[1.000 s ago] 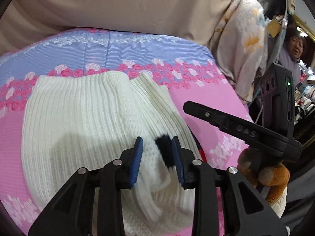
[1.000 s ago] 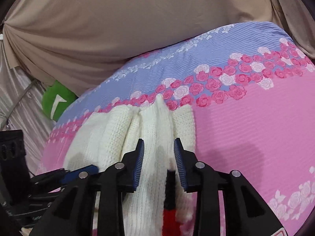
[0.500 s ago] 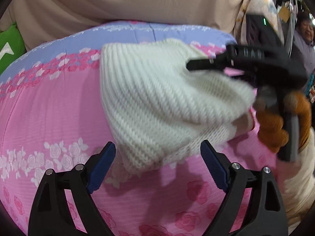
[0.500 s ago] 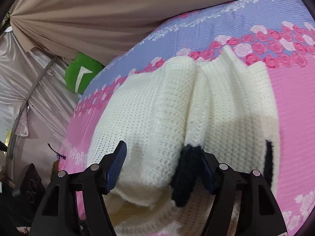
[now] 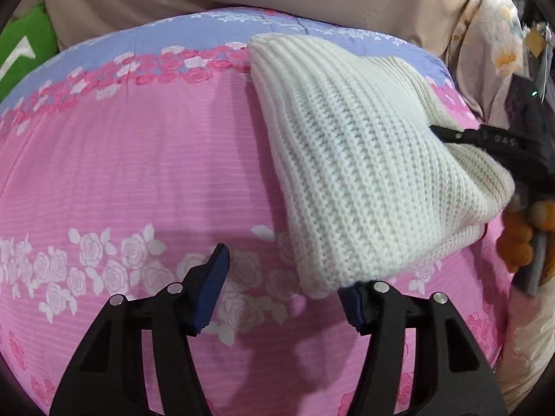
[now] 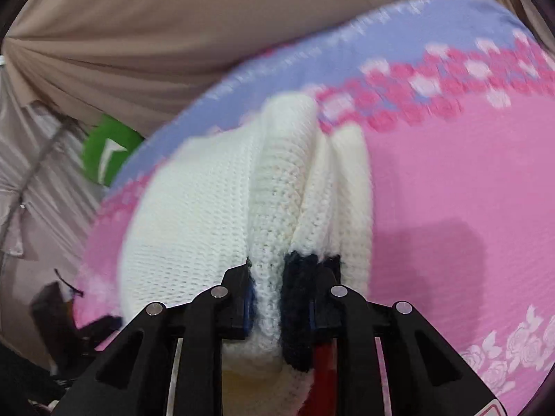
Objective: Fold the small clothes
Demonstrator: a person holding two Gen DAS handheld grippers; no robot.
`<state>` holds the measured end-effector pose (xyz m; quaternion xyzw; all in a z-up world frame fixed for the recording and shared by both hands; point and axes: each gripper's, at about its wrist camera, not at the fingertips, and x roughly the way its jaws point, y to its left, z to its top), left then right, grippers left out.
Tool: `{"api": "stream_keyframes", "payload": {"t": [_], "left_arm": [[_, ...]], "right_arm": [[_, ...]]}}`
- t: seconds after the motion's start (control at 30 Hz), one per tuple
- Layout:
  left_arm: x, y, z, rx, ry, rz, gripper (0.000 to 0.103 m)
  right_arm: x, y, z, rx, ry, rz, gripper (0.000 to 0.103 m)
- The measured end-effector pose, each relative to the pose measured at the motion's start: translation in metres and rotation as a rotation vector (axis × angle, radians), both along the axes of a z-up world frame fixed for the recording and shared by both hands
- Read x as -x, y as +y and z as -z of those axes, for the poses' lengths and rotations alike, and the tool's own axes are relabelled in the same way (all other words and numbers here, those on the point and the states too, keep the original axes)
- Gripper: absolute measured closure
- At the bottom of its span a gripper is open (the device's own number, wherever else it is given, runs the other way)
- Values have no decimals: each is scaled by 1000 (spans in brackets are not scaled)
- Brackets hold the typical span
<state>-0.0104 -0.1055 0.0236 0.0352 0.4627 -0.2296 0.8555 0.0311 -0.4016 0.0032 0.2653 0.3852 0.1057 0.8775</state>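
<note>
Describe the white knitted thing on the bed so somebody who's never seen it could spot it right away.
Start at the pink bedspread with its rose bands. On its right half lies a folded cream sweater, its edge pinched by the right gripper. It is the only chunky ribbed knit there, with dark navy trim.

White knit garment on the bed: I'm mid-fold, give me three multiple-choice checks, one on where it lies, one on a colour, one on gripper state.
1. Where does the white knit garment lie on the bedspread?
A. on the left half in the left wrist view
B. on the right half in the left wrist view
C. off the bed

2. What colour is the trim at the right gripper?
A. green
B. yellow
C. dark navy

3. How does the left gripper stand?
A. open, holding nothing
B. shut on the garment
C. out of view

Answers: 1 B, the knit fills the right side there; 2 C, a dark navy band sits between the shut fingers; 3 A, its blue pads stand wide apart over pink cloth.
</note>
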Motion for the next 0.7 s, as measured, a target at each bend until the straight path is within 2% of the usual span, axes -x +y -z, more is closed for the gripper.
{"api": "stream_keyframes", "payload": {"t": [0.07, 0.13, 0.2, 0.27, 0.33, 0.43, 0.47, 0.5, 0.53, 0.6, 0.63, 0.7], "left_arm": [[3, -1, -9, 10, -3, 12, 46], [10, 4, -23, 31, -26, 26, 46], [20, 12, -43, 51, -60, 39, 46], [25, 20, -61, 77, -93, 38, 44], [21, 21, -72, 107, -123, 18, 38], [3, 7, -76, 103, -138, -7, 38], [-5, 3, -73, 111, -128, -8, 38], [-13, -3, -68, 108, -108, -10, 38], [-17, -8, -63, 100, -91, -7, 39], [-22, -16, -54, 81, -70, 4, 39], [-21, -20, -51, 71, -63, 10, 39], [-20, -25, -40, 24, -62, 10, 38]], "right_arm": [[12, -2, -14, -14, -20, 18, 72], [28, 3, -31, 39, -63, 33, 71], [46, 10, -47, 81, -108, 21, 66], [62, 19, -55, 95, -140, -26, 46], [65, 31, -54, 104, -138, -59, 42], [56, 46, -35, 155, -79, -64, 39], [55, 48, -31, 177, -67, -51, 46], [59, 48, -33, 184, -80, -43, 61], [64, 46, -37, 150, -97, -60, 82], [87, 32, -59, 39, -196, -59, 85], [97, 24, -67, 29, -222, -43, 100], [100, 15, -59, 96, -176, 17, 103]]}}
